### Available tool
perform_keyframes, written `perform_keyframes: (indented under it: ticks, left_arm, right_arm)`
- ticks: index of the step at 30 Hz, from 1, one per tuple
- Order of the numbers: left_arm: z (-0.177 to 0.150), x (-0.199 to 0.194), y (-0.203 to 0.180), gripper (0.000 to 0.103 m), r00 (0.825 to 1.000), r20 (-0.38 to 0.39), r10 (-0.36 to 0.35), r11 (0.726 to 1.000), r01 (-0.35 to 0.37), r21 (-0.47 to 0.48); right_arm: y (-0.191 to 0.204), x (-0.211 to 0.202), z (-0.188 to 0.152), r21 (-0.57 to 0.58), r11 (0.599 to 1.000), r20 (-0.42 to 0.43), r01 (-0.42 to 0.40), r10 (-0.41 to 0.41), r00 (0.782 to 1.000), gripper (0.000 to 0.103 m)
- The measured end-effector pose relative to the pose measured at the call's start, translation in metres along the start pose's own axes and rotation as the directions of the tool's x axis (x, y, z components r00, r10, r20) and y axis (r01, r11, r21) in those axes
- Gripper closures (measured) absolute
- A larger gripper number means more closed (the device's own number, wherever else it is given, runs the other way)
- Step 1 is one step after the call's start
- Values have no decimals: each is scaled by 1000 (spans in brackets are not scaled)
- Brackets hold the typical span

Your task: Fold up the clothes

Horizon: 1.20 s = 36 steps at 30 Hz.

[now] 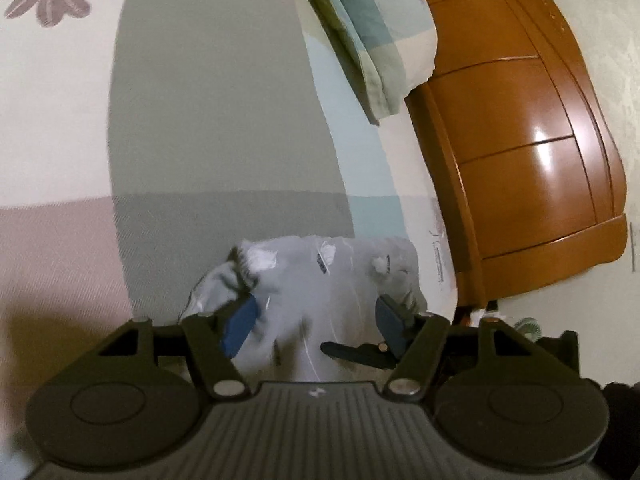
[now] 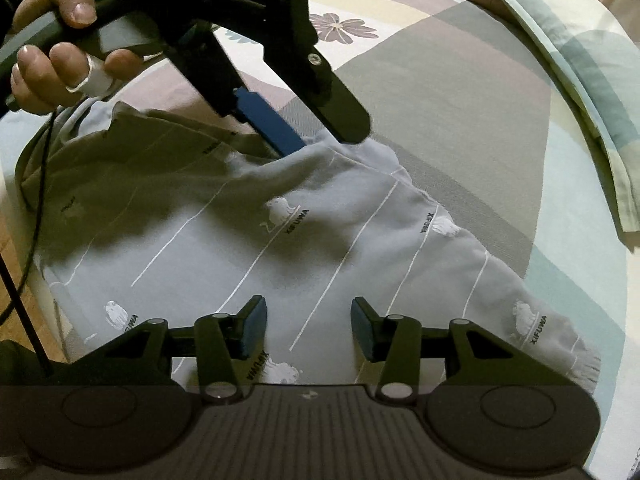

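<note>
A pale grey-blue garment [image 2: 320, 248] with thin white stripes and small white animal prints lies spread on the bed. My right gripper [image 2: 308, 328] hangs open just above its near edge, nothing between the pads. A hand [image 2: 52, 60] holds my left gripper [image 2: 308, 136] at the far edge, where its blue pad [image 2: 272, 124] touches the cloth. In the left wrist view the left gripper [image 1: 316, 320] is open wide, and bunched garment [image 1: 320, 276] lies between and ahead of its fingers, blurred.
The bed sheet [image 2: 440, 92] is patchwork with flower prints. A plaid pillow [image 2: 580, 60] lies at the right, also the pillow [image 1: 380, 32] beside a glossy wooden headboard [image 1: 520, 140]. A black cable [image 2: 34, 208] hangs at the left over the floor [image 2: 12, 264].
</note>
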<state>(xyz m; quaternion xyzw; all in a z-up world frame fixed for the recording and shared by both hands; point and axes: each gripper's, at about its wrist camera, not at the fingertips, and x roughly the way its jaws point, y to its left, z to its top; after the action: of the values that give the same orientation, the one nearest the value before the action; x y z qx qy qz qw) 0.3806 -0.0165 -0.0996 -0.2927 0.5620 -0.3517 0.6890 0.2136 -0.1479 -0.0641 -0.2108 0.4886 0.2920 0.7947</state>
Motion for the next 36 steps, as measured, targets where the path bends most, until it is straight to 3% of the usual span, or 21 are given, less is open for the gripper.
perform_keyframes:
  ticks: [4,6,8,9,13,18,19,20,22,26,29,33,36]
  left_arm:
    - [8,15,10,37,999,-38,-5,1000,5,-12]
    - [13,21,13,36,998,-37,-49,997,46,-59]
    - [17,13,10,36,999,4,-54,997,54,-54]
    - [20,4,10,36,995,68,-68,996,72,-54]
    - [37,-28,19,35,969,232,-79,990,104,-95]
    - [26,-31,13,36,990,131,-55,998,57,-12]
    - [23,-32,11,41,993,111,-49,999,49,6]
    - [21,-32,10,52,995,91,-43,999,41,23]
    - [16,-33,8,61,998,51,-29,998,26,58]
    - [-2,-17,14,61,1000,-28,6,997,-4,71]
    - [-10,-9,14,58,999,-14,30,993,-28,117]
    - [-2,3,12,55,998,-45,-35,993,40,107]
    - [2,9,3,55,983,-149,-103,981,125,146]
  right_arm:
    - [-2,-4,-4,-5,1000,1,-1,1,1000,50]
    - [-2,-4,-4,-5,1000,1,0,0,1000,50]
    - [-1,-5,-4,-4,1000,3,1,-1,1000,50]
    - [-2,-5,-4,-3,1000,3,1,-1,1000,50]
    - [-3,-6,-4,0,1000,3,3,-3,1000,47]
    - [-4,-6,-1,2,1000,2,5,-5,1000,47]
    - [-5,-6,-2,2,1000,1,4,-4,1000,47]
    - [-7,-5,-2,2,1000,1,4,-4,1000,47]
    - [-10,-5,-3,3,1000,1,3,-3,1000,47]
    - [-11,-6,-5,5,1000,-2,3,-3,1000,47]
    - [-11,-6,-5,5,1000,-3,2,-2,1000,47]
    - [-12,-7,-5,0,1000,-6,3,-3,1000,47]
    - [-11,-7,-4,-6,1000,-9,5,-5,1000,47]
